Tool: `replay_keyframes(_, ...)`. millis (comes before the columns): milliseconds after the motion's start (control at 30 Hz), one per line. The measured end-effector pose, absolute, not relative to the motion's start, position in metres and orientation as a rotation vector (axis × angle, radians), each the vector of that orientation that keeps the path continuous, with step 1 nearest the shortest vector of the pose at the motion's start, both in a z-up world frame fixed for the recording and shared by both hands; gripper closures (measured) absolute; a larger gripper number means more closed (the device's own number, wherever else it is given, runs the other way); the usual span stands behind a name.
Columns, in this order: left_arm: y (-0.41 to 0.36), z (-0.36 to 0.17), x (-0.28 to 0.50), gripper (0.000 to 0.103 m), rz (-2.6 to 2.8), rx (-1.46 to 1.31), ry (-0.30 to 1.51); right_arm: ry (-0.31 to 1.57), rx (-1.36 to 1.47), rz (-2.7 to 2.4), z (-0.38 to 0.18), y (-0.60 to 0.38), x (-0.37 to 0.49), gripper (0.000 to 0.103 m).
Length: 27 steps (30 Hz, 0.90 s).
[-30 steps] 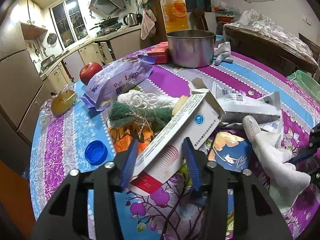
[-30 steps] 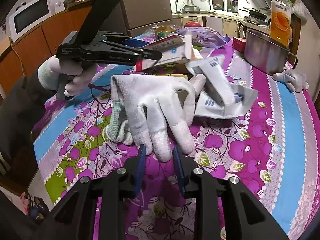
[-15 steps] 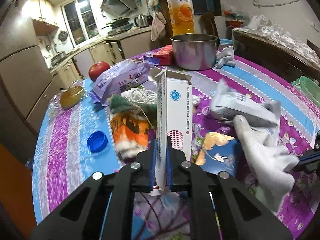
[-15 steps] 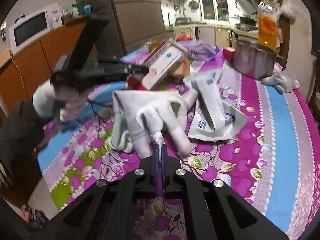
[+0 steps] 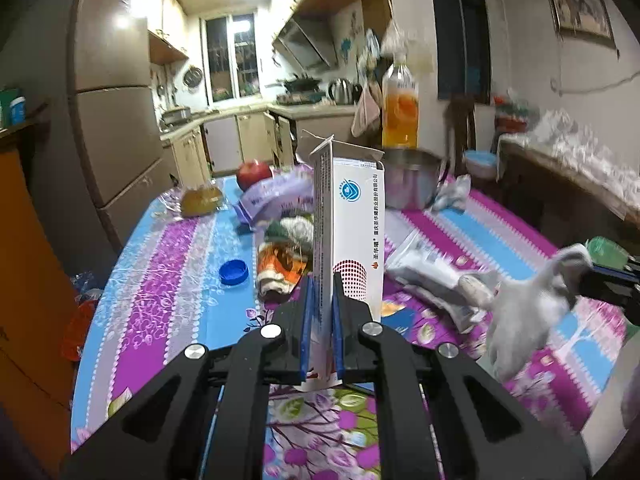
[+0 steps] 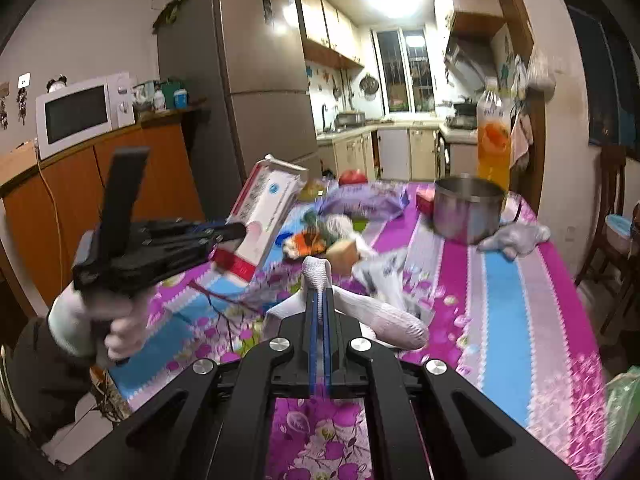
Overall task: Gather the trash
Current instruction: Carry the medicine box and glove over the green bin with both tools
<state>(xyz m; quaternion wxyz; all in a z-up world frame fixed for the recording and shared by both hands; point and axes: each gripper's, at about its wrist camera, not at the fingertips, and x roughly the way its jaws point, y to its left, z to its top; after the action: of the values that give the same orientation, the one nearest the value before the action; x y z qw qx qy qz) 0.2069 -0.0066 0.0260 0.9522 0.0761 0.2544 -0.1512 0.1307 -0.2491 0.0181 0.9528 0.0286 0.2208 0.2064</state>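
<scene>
The empty carton stands upright in your left gripper, pinched near its red bottom end between the closed blue pads, clear of the table. Its open top flap points up and the long body sticks out well beyond the grip, so it looks likely to swing if you turn your wrist fast; carry it slowly and keep it vertical.

Your right gripper is clamped on a thin fold of the white glove, which dangles limp below the fingers with its loose fingers hanging out to the side. That hold is shallow. Judging by how little fabric is between the pads, a quick jerk could pull it free, so move smoothly and do not loosen your squeeze until you are over the bin. No bin shows in either view, so you will have to find it before you travel.

Left on the flowered cloth are a crumpled white packet, just beside where the glove hangs, an orange wrapper, a blue bottle cap and a purple bag. Keep both loads high enough to pass over these, and steer clear of the steel pot and the juice bottle behind it.
</scene>
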Motion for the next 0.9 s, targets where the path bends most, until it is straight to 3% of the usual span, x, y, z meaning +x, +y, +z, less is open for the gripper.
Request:
replay_keyframes(400, -0.041, 0.054, 0.163, 0.095, -0.305, 0.103, 0.462, 0.344, 0.046, 0.278, 0.078, -0.291, 0.099, 0.1)
replay_keyframes(900, -0.152, 0.07, 0.137, 0.095, -0.506, 0.133, 0.428, 0.324, 0.044, 0.041, 0.112, -0.384, 0.039, 0.1)
